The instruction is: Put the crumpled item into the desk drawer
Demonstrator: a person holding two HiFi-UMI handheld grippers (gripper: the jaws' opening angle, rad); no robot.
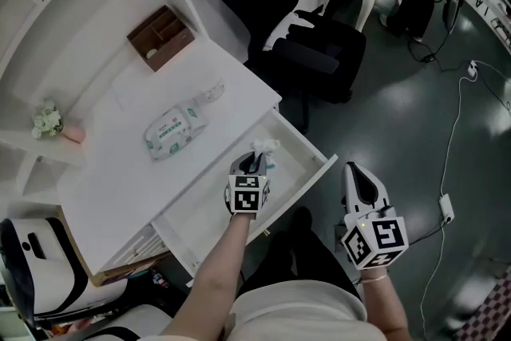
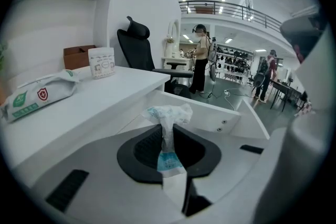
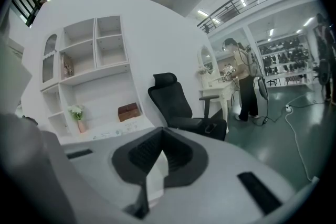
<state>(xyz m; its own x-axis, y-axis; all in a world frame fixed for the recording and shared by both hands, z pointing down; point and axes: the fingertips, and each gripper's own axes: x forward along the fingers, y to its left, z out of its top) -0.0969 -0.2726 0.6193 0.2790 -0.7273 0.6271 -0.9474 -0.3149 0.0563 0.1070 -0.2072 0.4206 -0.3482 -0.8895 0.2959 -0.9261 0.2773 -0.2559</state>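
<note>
So the left gripper (image 1: 255,160) is clamped on the crumpled item (image 1: 264,146). In the left gripper view you can see the white wad with bits of blue print (image 2: 168,114) pinched between the pads and poking out past the tips of that gripper (image 2: 169,150). It's being held over the inside of the open drawer (image 1: 318,172), which is pulled out from the front edge of the tabletop (image 1: 120,164). The wad is toward the drawer's right end, with the drawer's white wall right behind it. I honestly can't tell if it's touching the drawer bottom or just hanging above it. The right gripper (image 1: 357,174) is off to the right, past the drawer's front corner and over the dark floor (image 1: 415,116), well clear of the desk. In its own view the right gripper (image 3: 156,161) has its jaws pulled in together with nothing in them. Up on the tabletop there's a pack of wipes (image 1: 176,132) lying flat around the middle, a bit nearer the front edge. A brown box (image 1: 162,37) with compartments sits by the back edge toward the right end. A little bunch of flowers (image 1: 48,121) sits on a shelf at the left. A black office chair (image 1: 311,52) is parked just off the tabletop's right end, and a white cable (image 1: 459,140) trails across the floor.
</note>
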